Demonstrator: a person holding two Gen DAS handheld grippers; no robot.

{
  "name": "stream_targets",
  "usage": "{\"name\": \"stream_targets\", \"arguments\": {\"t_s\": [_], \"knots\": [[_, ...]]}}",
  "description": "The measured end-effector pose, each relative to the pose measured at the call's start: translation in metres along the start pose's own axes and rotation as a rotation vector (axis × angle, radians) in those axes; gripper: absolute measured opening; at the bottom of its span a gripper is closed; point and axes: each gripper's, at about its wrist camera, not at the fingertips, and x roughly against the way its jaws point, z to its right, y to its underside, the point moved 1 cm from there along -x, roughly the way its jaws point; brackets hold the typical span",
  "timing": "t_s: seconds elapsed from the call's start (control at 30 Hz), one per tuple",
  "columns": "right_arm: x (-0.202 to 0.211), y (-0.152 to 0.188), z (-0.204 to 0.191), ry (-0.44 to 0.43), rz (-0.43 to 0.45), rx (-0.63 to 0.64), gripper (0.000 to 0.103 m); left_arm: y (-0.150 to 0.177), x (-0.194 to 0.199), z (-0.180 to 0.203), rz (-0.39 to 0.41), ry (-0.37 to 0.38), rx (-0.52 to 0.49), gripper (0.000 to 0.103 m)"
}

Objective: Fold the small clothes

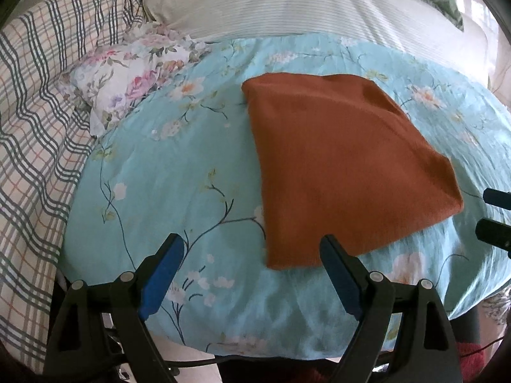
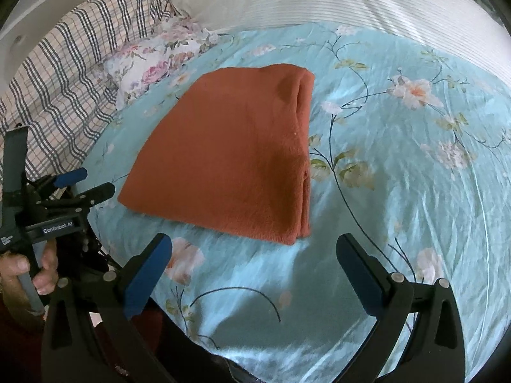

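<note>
Nearest to us, our left tongs (image 1: 252, 273) and our right tongs (image 2: 254, 274), black two-finger grippers with blue pads, stand wide apart and hold nothing. Just beyond both tips lies the rust-orange knitted garment (image 1: 338, 166), folded into a flat, layered packet on the pale turquoise floral bedspread (image 1: 179, 172). It sits ahead and right of the left tongs, ahead and left of the right; we judge the fold finished, the tongs let go. Its stacked edges face the right tongs. Farther off, left, rests a white cushion printed with pink flowers (image 1: 127, 86), then a plaid blanket (image 1: 38, 95) and a striped white pillow (image 1: 287, 3). What garment it is, we cannot tell; its inner layers are hidden.
</note>
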Motion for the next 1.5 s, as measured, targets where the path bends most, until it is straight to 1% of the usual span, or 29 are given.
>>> {"name": "stream_targets", "arguments": {"t_s": [0.27, 0.47, 0.7, 1.0, 1.23, 1.5], "knots": [[-0.012, -0.018, 0.0, -0.004, -0.003, 0.014, 0.102, -0.013, -0.004, 0.005, -0.002, -0.011, -0.003, 0.087], [-0.02, -0.034, -0.002, -0.016, 0.0, 0.02, 0.102, -0.024, -0.006, 0.004, -0.001, 0.024, 0.016, 0.088], [-0.029, -0.048, -0.004, -0.033, 0.004, 0.013, 0.102, -0.032, -0.007, 0.003, 0.003, 0.029, 0.035, 0.088], [-0.038, -0.049, -0.002, -0.045, -0.013, -0.007, 0.102, -0.033, -0.009, 0.003, 0.003, 0.023, 0.037, 0.088], [-0.036, -0.049, -0.001, -0.05, -0.01, -0.014, 0.102, -0.034, -0.009, 0.002, 0.005, 0.037, 0.03, 0.087], [-0.036, -0.042, -0.002, -0.054, -0.023, -0.014, 0.103, -0.031, -0.005, 0.007, 0.014, 0.035, 0.016, 0.088]]}}
